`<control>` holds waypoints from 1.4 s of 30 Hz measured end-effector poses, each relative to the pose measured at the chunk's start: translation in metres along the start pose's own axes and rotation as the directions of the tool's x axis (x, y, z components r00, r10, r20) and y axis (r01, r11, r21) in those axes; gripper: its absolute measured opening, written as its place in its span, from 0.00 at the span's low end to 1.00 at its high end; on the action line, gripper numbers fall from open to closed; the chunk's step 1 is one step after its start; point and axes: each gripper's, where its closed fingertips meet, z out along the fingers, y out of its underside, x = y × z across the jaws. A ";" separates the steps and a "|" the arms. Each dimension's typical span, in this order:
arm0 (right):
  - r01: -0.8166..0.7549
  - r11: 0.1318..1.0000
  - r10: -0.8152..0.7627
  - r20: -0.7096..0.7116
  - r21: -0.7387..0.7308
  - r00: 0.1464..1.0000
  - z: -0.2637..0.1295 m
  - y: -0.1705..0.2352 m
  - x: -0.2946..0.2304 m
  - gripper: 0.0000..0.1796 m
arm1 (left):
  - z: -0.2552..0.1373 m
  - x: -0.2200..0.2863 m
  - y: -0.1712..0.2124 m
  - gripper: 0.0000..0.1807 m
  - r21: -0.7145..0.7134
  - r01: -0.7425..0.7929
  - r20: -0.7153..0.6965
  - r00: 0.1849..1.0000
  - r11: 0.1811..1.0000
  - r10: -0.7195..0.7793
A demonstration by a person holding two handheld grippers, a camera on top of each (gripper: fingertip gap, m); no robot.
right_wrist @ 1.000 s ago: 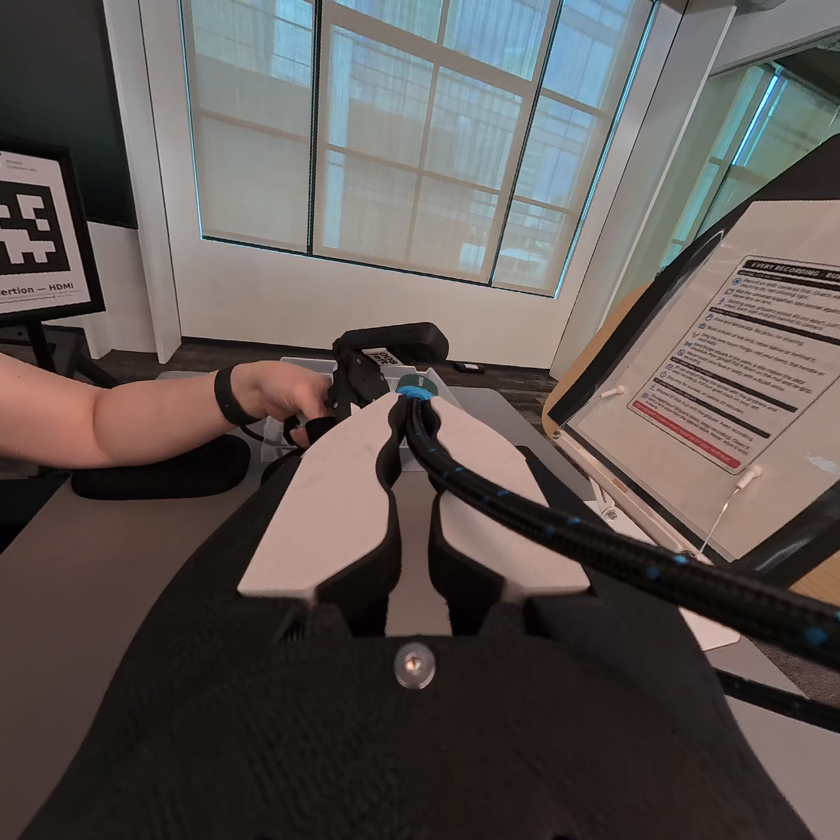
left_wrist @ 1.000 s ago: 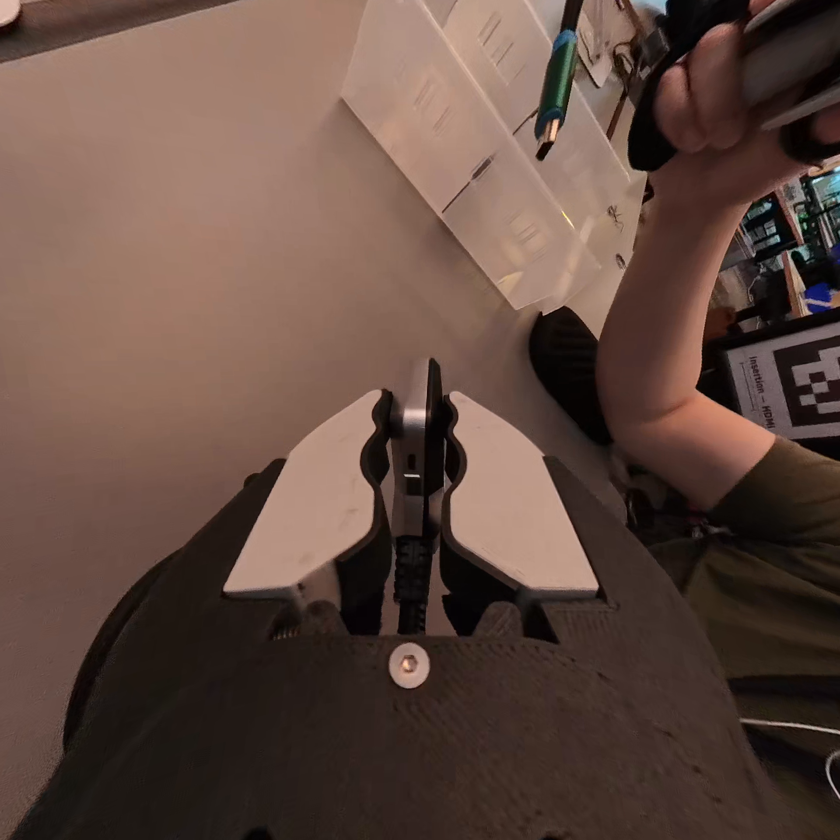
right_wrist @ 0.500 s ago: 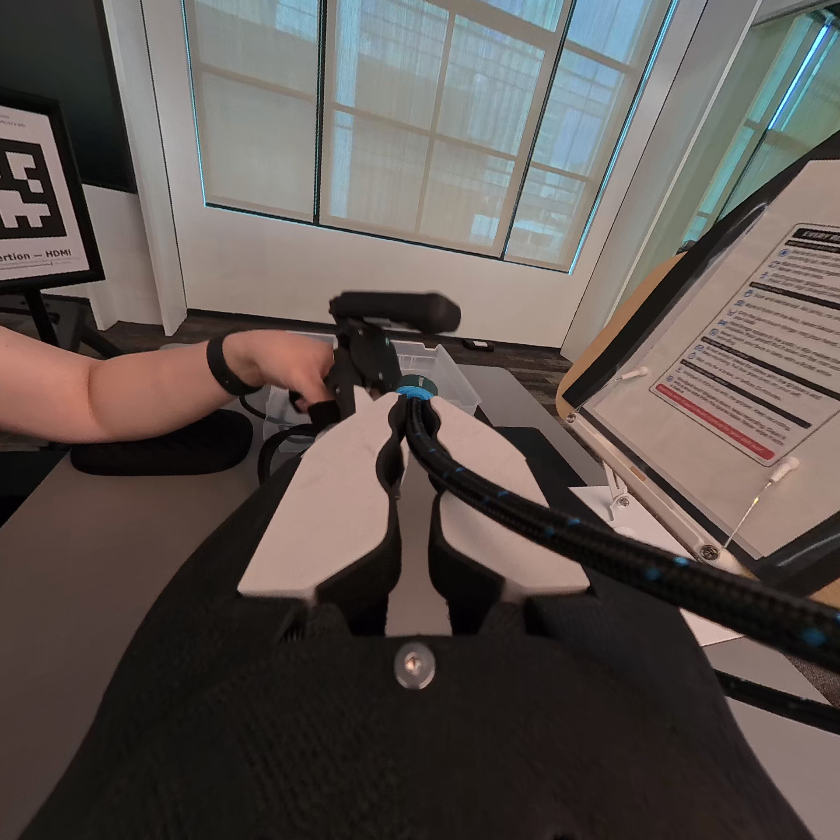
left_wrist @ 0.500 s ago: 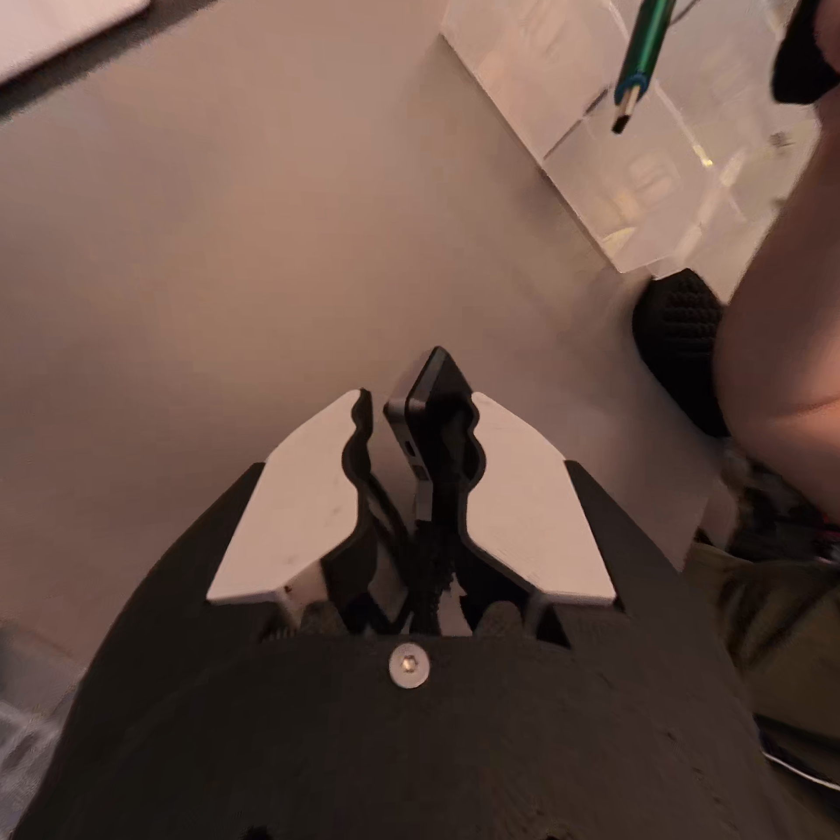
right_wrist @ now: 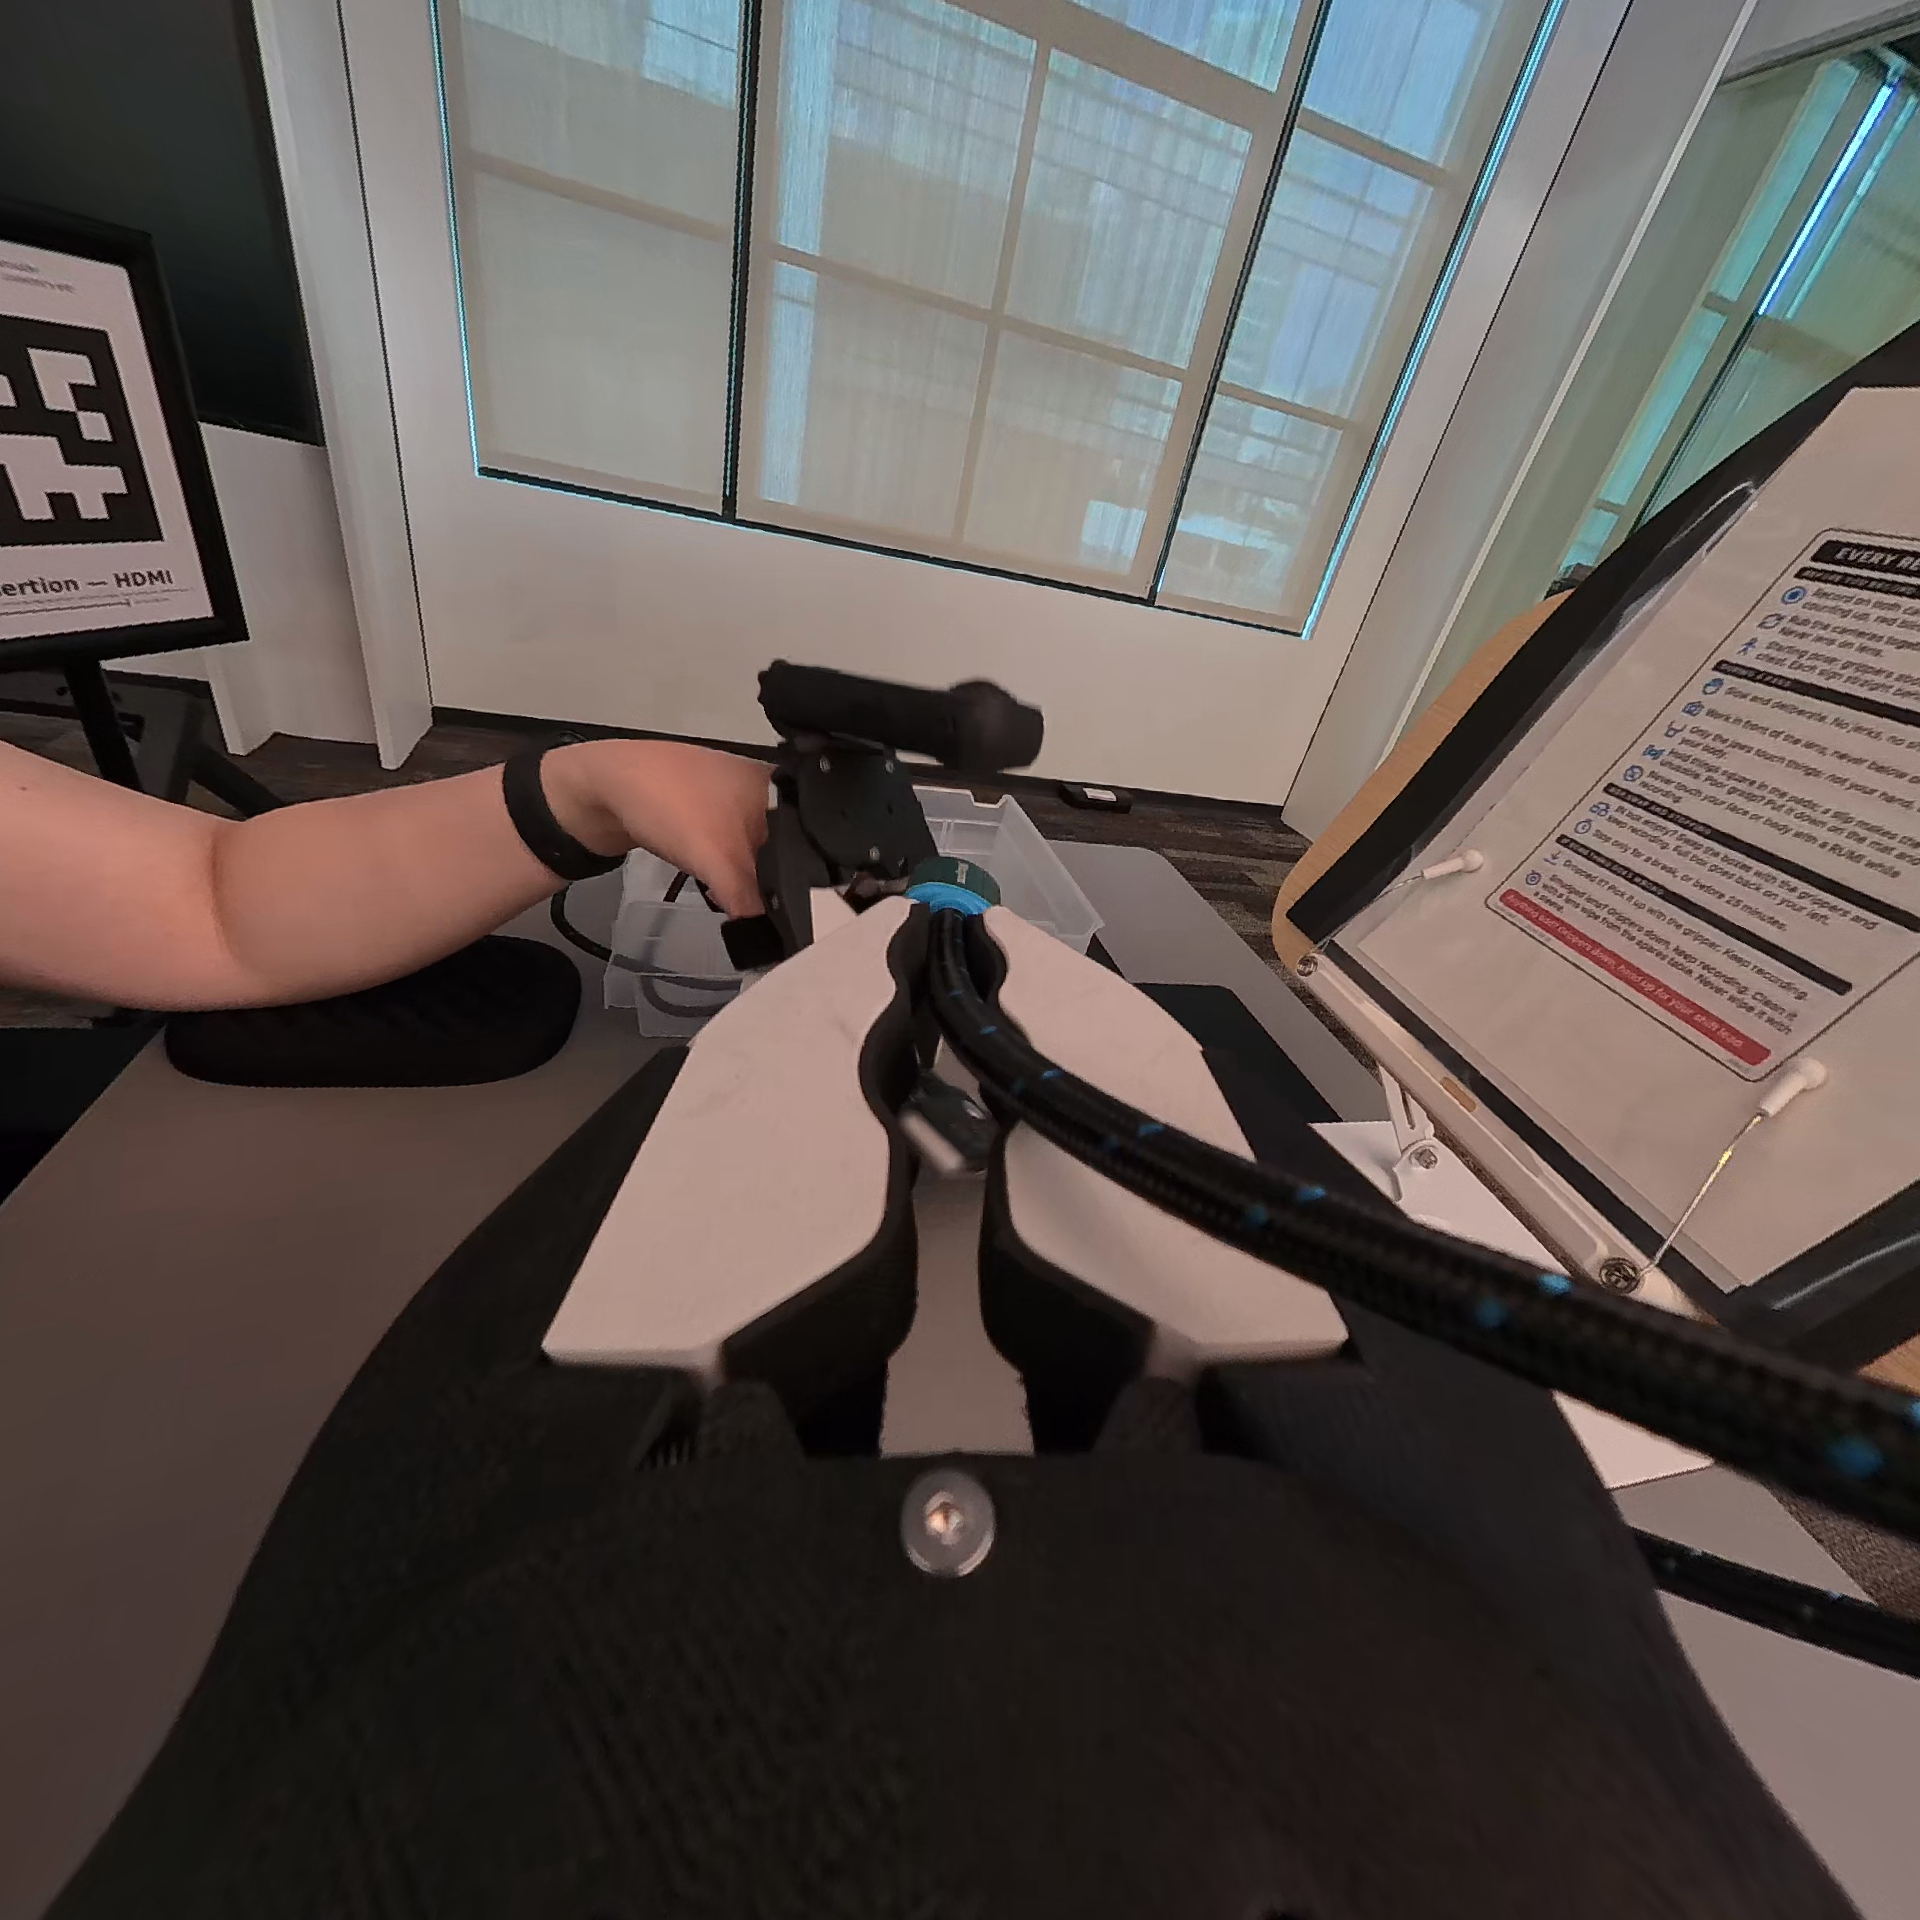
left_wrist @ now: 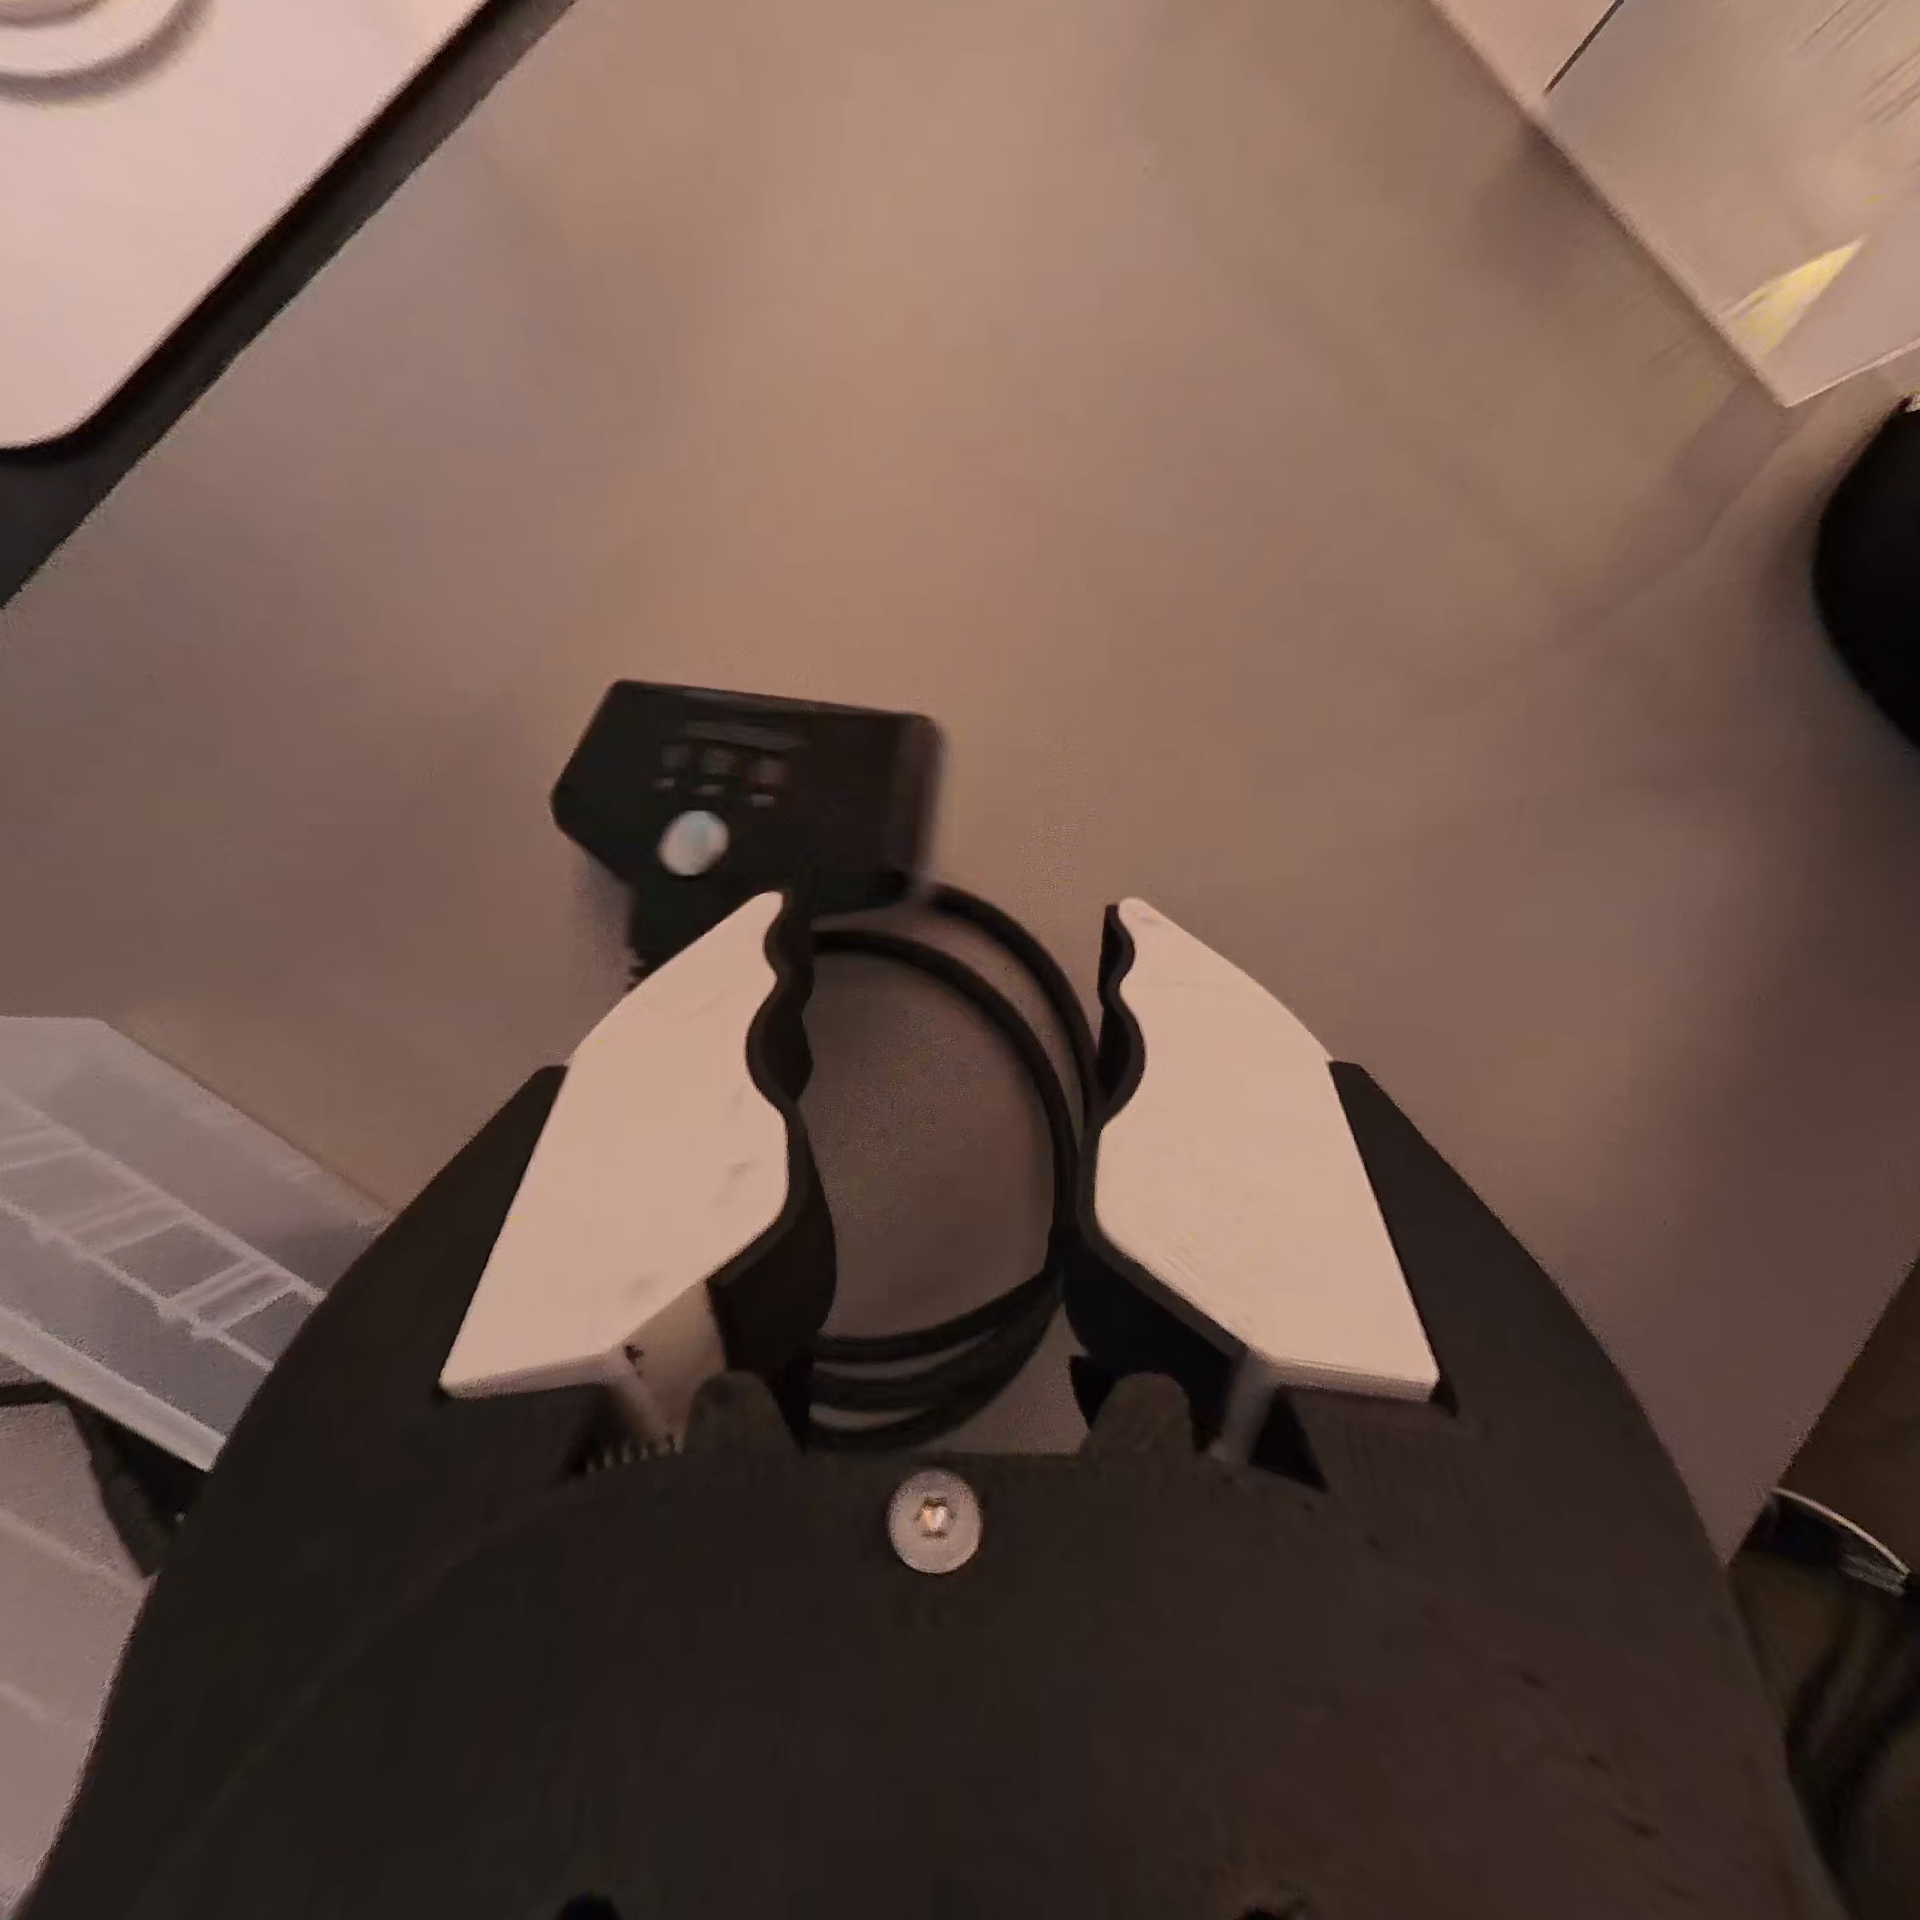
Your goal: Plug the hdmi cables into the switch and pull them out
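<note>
The black HDMI switch (left_wrist: 743,800) lies flat on the grey table (left_wrist: 1039,416), just beyond my left fingertips, button side up. Its thin black cable (left_wrist: 1039,1091) loops on the table between my fingers. My left gripper (left_wrist: 948,914) is open and empty above that loop; it also shows in the right wrist view (right_wrist: 821,862), held by a hand. My right gripper (right_wrist: 940,914) is shut on the plug of a black braided HDMI cable (right_wrist: 1299,1216). The plug's green and blue end (right_wrist: 951,883) sticks out at the fingertips, and its metal tip (right_wrist: 940,1127) shows between the fingers.
A clear plastic bin (left_wrist: 125,1226) stands left of my left gripper and shows in the right wrist view (right_wrist: 987,842). A black wrist rest (right_wrist: 374,1008) lies under the person's forearm. An instruction board (right_wrist: 1662,883) stands at the right. A white mat (left_wrist: 156,156) lies far left.
My left gripper has opened and let go of the switch, which now lies flat on the table ahead. My right gripper stays shut on the HDMI plug.
</note>
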 end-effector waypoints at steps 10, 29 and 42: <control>0.012 1.000 -0.012 -0.005 0.018 1.000 -0.004 -0.005 0.001 0.04 | -0.006 -0.052 0.015 0.33 -0.140 -0.093 0.387 0.911 0.986 0.141; 0.043 0.997 -0.043 -0.005 0.071 0.999 -0.018 -0.024 -0.001 0.04 | 0.030 -0.098 0.015 0.29 -0.329 -0.147 0.736 0.578 0.933 0.351; 0.053 0.993 -0.054 0.002 0.102 0.999 -0.024 -0.034 -0.004 0.04 | 0.045 -0.112 0.025 0.19 -0.349 -0.109 0.741 0.577 0.931 0.345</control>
